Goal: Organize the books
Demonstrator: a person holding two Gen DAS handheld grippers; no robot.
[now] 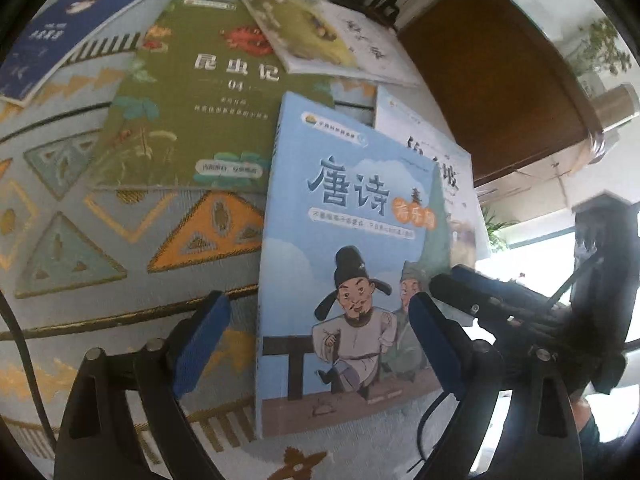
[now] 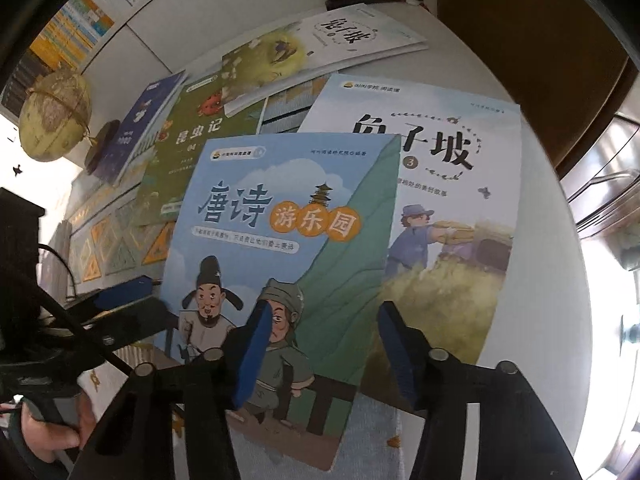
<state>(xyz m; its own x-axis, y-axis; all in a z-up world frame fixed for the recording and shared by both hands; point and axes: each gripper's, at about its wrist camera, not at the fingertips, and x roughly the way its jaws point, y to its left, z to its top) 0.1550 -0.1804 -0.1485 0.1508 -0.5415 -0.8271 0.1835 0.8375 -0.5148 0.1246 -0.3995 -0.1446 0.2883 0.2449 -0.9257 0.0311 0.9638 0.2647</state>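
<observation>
Navy book (image 1: 60, 28) far left on the patterned cloth (image 1: 80, 216). Green book (image 1: 192, 108) next to it. Blue book (image 1: 344, 264) lies in the middle, overlapping the green one and the white book (image 2: 452, 208) on its right. My left gripper (image 1: 316, 340) stands wide, fingers either side of the blue book's lower part, not pressing. My right gripper (image 2: 324, 356) sits narrower over the blue book's right edge, nothing pinched. Two more books (image 2: 312, 52) lie farther back.
</observation>
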